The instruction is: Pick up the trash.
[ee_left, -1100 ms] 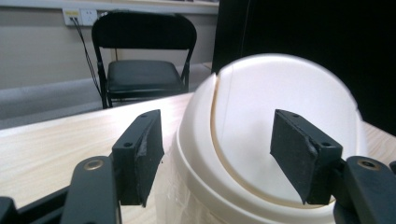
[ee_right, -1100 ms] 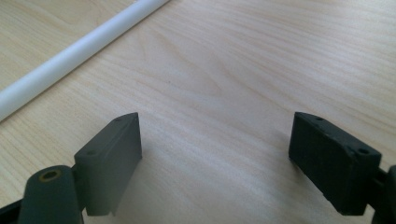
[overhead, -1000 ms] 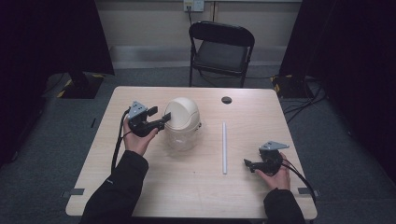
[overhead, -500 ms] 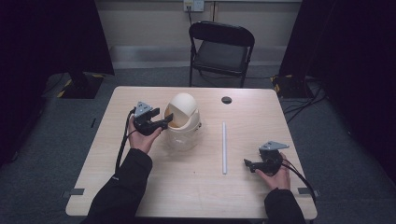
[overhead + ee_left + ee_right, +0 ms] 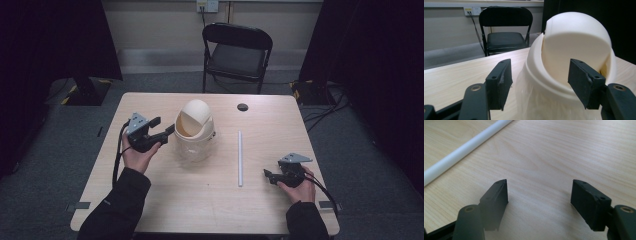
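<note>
A small bin (image 5: 194, 131) with a clear body and a cream domed swing lid stands mid-table. Its flap is tipped, so a dark gap shows on the left side. My left gripper (image 5: 165, 128) sits just left of the bin at lid height, open, with its fingertips close to the rim. In the left gripper view the lid (image 5: 574, 50) looms right ahead of the open left gripper (image 5: 540, 82). A white rod (image 5: 239, 157) lies on the table right of the bin. My right gripper (image 5: 267, 175) rests near the front right; its jaws have just been closing with nothing between them. The right gripper (image 5: 539, 195) is open over bare wood, the rod (image 5: 466, 148) ahead to its left.
A black folding chair (image 5: 237, 50) stands beyond the table's far edge. A small black round disc (image 5: 242, 107) lies near the far edge of the wooden table (image 5: 200, 210). Dark curtains hang on both sides, and cables lie on the floor at the right.
The left gripper pushed right against the lid, then drew back to the left. The flap has swung from shut to tipped. The right hand stayed put.
</note>
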Tool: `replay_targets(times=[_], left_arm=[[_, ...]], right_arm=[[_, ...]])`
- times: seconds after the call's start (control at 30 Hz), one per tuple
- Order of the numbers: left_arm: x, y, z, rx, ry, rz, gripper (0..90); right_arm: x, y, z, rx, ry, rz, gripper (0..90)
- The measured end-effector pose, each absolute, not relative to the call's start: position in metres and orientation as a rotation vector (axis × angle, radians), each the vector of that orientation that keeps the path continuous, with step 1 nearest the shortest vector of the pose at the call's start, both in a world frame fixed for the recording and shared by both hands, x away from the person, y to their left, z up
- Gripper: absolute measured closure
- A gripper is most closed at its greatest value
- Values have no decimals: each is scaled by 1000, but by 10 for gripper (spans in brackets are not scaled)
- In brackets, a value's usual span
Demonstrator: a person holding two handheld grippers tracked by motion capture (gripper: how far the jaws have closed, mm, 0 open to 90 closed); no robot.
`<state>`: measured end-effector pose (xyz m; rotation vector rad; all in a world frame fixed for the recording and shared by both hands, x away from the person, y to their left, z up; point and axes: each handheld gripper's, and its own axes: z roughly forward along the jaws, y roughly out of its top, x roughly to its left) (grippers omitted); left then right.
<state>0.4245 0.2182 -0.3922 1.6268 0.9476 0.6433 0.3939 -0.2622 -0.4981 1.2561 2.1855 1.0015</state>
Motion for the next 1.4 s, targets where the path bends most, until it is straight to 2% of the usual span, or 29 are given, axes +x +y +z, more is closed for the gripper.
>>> replay_targets(times=[0.37,0.53,0.93,1.4], left_arm=[[365,257,-427,1720,977,635,349],[342,269,-455,1799,1027,601,351],[334,272,-494,1923,1118,546,352],[334,272,-498,1917,1148,540,372]], right_arm=[[393,-251,-477,1228,2119,1054,344],[403,-238,-460,1195,2099,1071,358],[429,-198,-442,1248,2104,1112,401],[451,-157,-474,1341,2168,1007,458]])
